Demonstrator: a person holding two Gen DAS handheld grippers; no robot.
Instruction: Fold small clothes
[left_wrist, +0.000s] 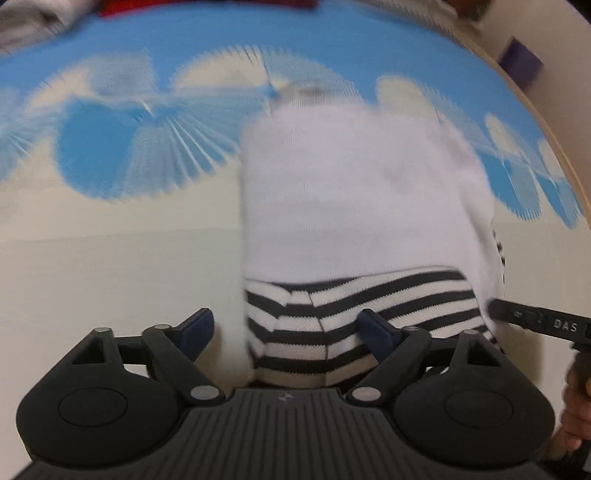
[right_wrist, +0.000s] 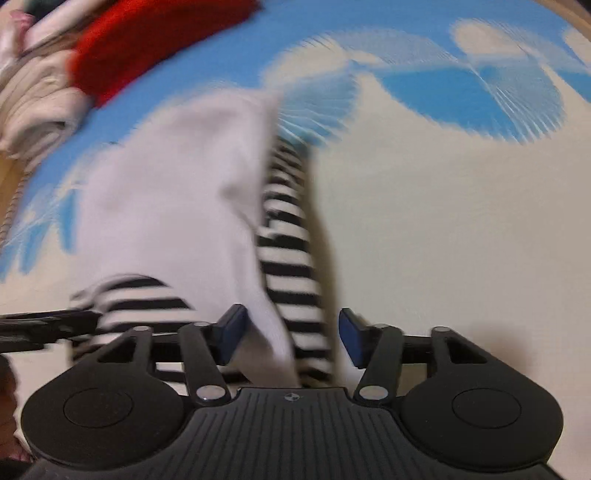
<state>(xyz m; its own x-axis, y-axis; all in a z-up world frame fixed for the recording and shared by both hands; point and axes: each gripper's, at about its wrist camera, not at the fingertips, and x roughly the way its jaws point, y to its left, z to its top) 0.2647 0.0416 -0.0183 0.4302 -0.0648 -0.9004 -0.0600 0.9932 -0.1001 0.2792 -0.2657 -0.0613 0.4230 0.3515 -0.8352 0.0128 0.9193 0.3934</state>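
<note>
Black-and-white striped hem under the folded white garment, blurred.

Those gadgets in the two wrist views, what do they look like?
Both alike: the left tool and right tool are matte black plastic with a ribbed centre plate, two round housings, silver pivot pins, linkage arms and dark blue finger pads. No cables or sleeves show.

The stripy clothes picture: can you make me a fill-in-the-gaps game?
1. The white garment with black-and-white striped sleeves lies on a cloth patterned in cream and ____.
2. The fluffy garment on the pile is ____.
3. The left tongs stand ____.

Missing words: blue; red; open
</note>
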